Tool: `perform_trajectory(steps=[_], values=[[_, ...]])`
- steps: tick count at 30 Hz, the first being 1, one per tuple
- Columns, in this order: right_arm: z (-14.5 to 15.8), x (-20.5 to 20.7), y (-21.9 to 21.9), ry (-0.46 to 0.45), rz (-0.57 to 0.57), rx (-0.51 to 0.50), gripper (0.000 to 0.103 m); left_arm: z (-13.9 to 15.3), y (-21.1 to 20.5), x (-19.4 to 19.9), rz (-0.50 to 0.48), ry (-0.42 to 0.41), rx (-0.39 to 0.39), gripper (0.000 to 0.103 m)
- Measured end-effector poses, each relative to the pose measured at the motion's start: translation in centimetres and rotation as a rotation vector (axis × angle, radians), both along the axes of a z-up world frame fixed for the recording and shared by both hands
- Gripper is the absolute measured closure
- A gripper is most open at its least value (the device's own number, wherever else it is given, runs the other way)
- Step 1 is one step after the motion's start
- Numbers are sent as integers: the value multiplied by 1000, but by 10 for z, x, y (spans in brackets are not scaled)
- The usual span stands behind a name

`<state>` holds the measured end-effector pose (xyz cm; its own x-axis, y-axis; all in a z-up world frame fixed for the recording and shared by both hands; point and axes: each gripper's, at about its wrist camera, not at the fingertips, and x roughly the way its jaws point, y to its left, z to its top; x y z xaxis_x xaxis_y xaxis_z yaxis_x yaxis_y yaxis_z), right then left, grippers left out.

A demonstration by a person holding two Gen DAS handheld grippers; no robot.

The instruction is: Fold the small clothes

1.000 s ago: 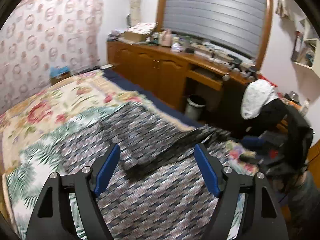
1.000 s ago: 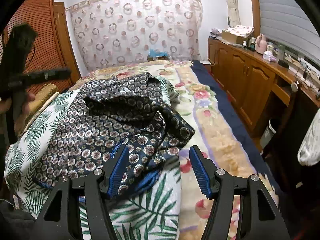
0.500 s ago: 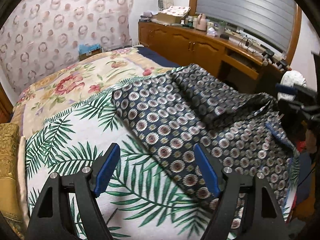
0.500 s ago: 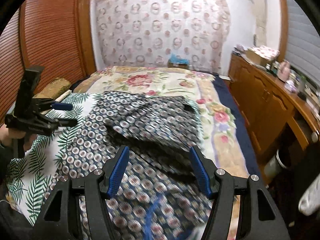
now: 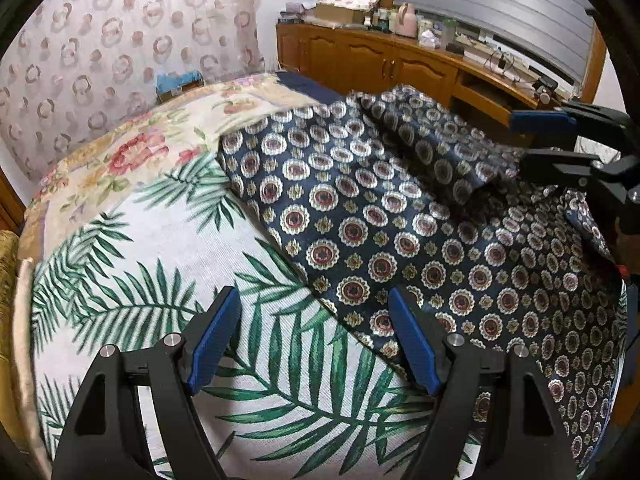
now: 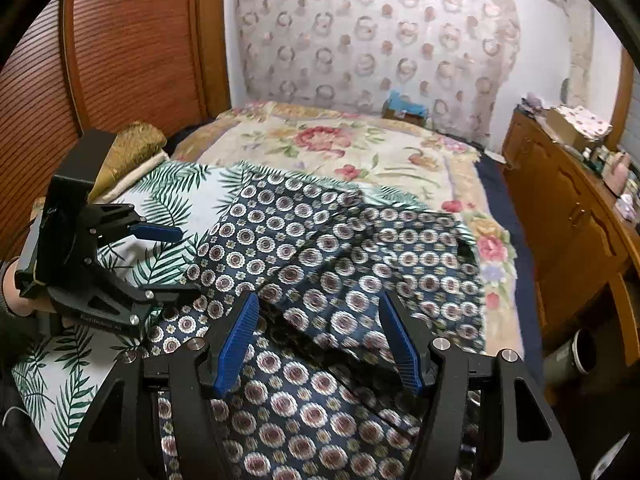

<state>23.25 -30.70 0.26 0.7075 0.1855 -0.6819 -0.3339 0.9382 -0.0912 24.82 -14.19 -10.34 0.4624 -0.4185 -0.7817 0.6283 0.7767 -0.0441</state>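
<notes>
Left tool (image 5: pixel 314 336): its two blue pads stand wide apart with nothing between them. It hangs over the palm-leaf cloth, just beside the left edge of the garment, probably so that it can take this edge for a fold.

Right tool (image 6: pixel 316 340): its pads also stand wide and grip nothing. It points down over the near part of the garment. In the left wrist view this tool (image 5: pixel 560 148) shows from the side at the far right edge of the garment, pads apart.

Left tool seen from the right (image 6: pixel 160 264): it is at the opposite side of the garment, a hand behind it. I judge the two tools flank the cloth so that each can take one side.

Patterned garment (image 5: pixel 400 216): dark blue fabric with round medallions, a small piece of clothing whose kind I cannot tell. It lies spread on the bed but not flat; a raised fold (image 6: pixel 360 240) crosses its middle, so it is not yet folded neatly.

Palm-leaf cloth (image 5: pixel 160 280): white cover with green leaves, under the garment; it gives a smooth place for folding.

Floral bedspread (image 6: pixel 340 148): covers the far part of the bed, free of clothes.

Wooden sideboard (image 5: pixel 380 60): along the wall beside the bed, crowded with small things, well apart from the work.

Step in hand: I judge it is the approach to the edges, before any grip.
</notes>
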Motion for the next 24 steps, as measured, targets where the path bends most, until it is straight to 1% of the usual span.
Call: perform_trajectory(steps=[4,9,13,17,18,19,20,21,24], values=[[-7,18,5,38,11,7,38,0,2,2,6,9,-7,22],[-16,33,14,79,22,-18,38,-2,-2,2,1,10,11,14],[-24,38,21,108,22,-45,38,-2,-3,2,-1,10,13,13],[-32,44,25,126,24,-97,39,-2,-3,2,0,9,12,13],[-33,46,26,127,28,-103,47,-2,-3,2,0,9,13,13],[-34,48,26,129,31,-113,63,-2,-3,2,0,9,13,13],[-33,49,26,128,32,-125,74,-2,-3,2,-1,10,12,13],[-29,49,25,121,35,-128,97,-2,-3,2,-1,10,12,13],[-13,50,16,82,31,-120,98,-2,-2,1,-1,12,6,13]])
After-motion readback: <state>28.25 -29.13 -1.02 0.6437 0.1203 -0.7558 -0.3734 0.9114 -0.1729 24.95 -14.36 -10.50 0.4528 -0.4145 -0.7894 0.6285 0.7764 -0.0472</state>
